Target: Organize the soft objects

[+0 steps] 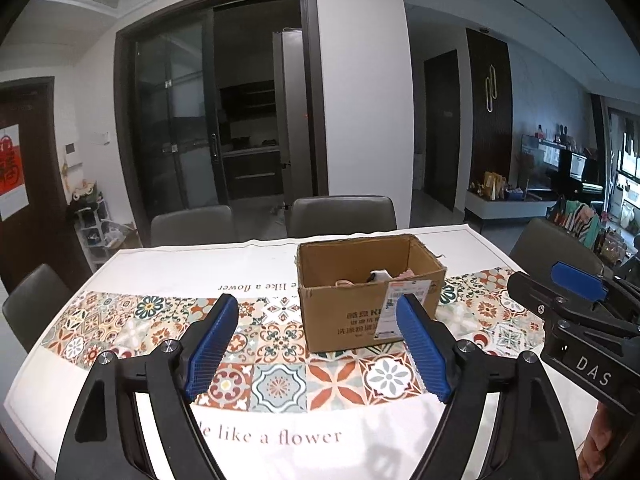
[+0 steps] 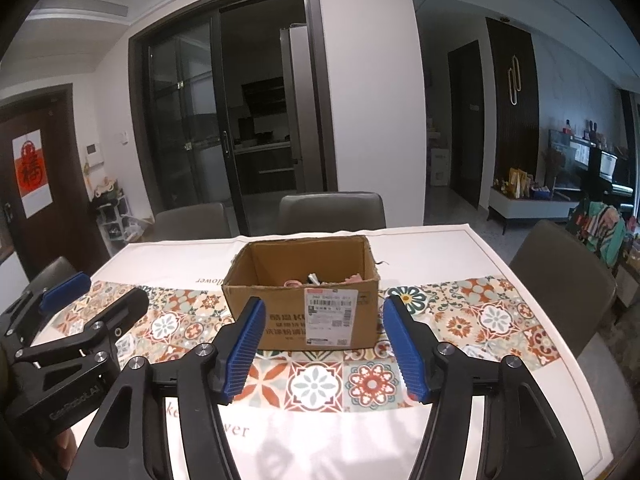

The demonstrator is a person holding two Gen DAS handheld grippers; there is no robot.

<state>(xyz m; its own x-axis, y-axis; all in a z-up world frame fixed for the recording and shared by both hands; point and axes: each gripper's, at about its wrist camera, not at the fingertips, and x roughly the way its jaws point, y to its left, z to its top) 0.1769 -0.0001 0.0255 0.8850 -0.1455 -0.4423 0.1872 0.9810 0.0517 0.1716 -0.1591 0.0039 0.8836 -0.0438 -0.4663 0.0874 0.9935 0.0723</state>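
Table (image 2: pixel 460 248): tiled-pattern cloth (image 2: pixel 480 316) over it; open cardboard box (image 2: pixel 280 320) on cloth.

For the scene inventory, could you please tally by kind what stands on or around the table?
Cardboard box: 1
Tablecloth: 1
Chairs: 4 in the left wrist view
Handheld tools: 2, left tool and right tool, both open and empty
Total: 8

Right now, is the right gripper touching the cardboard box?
Apart. In the right wrist view the right gripper has open, empty jaws, and patterned tablecloth shows between its fingertips and the foot of the cardboard box.
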